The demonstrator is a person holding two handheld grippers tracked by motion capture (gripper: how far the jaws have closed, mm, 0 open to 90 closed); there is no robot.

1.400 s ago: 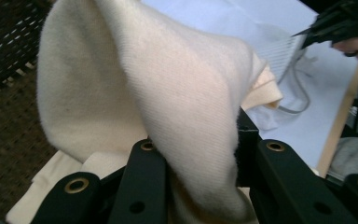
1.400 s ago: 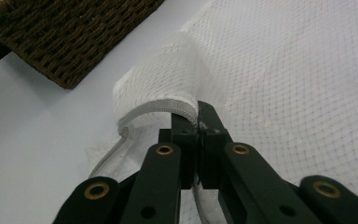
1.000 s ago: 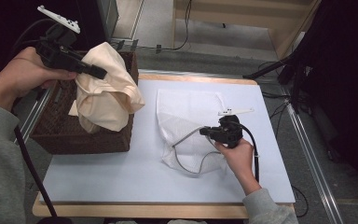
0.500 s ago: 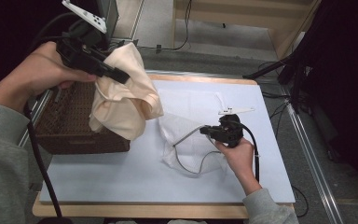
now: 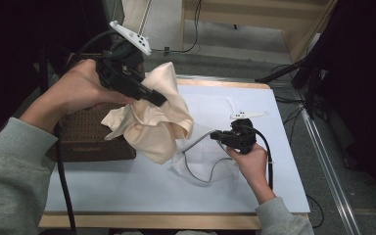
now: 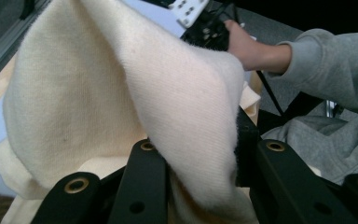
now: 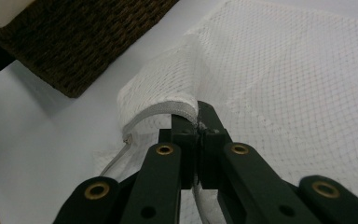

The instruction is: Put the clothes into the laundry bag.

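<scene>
The left tool [image 5: 159, 100] clamps a cream garment [image 5: 154, 125], lifted at nine o'clock of the white mesh laundry bag [image 5: 203, 159], whose rim the right tool [image 5: 217, 134] pinches shut on the desk [image 5: 127, 186].

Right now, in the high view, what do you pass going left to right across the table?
Dark woven basket → cream cloth held up by the left tongs → white mesh bag, its rim pinched by the right tongs.
</scene>
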